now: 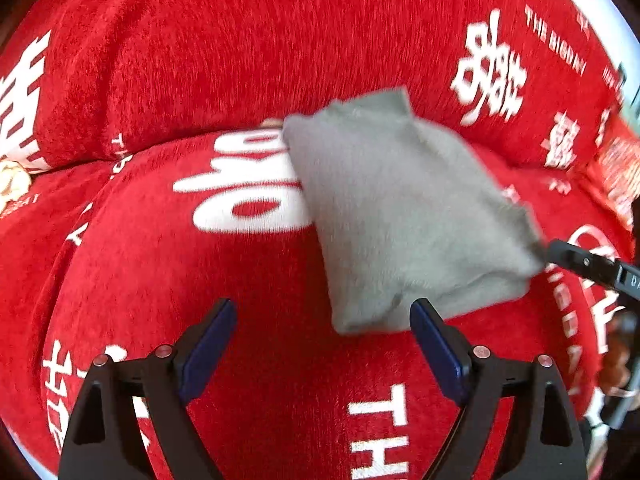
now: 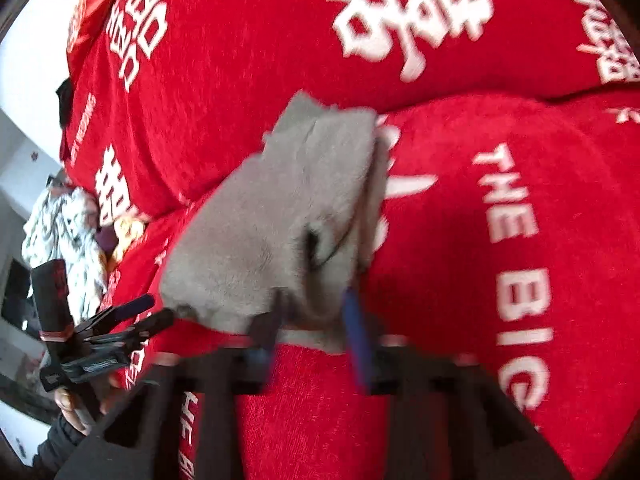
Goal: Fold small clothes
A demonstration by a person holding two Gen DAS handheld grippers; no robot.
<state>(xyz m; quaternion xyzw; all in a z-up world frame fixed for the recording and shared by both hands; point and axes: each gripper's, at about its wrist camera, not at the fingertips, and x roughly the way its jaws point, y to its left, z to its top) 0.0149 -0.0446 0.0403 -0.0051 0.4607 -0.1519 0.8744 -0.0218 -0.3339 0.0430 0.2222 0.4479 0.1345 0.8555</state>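
A folded grey garment lies on the red seat cover printed with white letters. My left gripper stands open and wide just in front of the garment's near left corner, with nothing between its fingers. In the right wrist view the grey garment reaches down to my right gripper, which is blurred. Its jaws stand apart with the garment's near edge between them, and I see no pad pressing on the cloth. The right gripper's fingertip shows at the garment's right corner. A hand holds the left gripper at the garment's left corner.
The red backrest rises right behind the garment. A pile of pale patterned clothes lies at the sofa's far end, beyond the left gripper. A red printed packet sits at the right edge.
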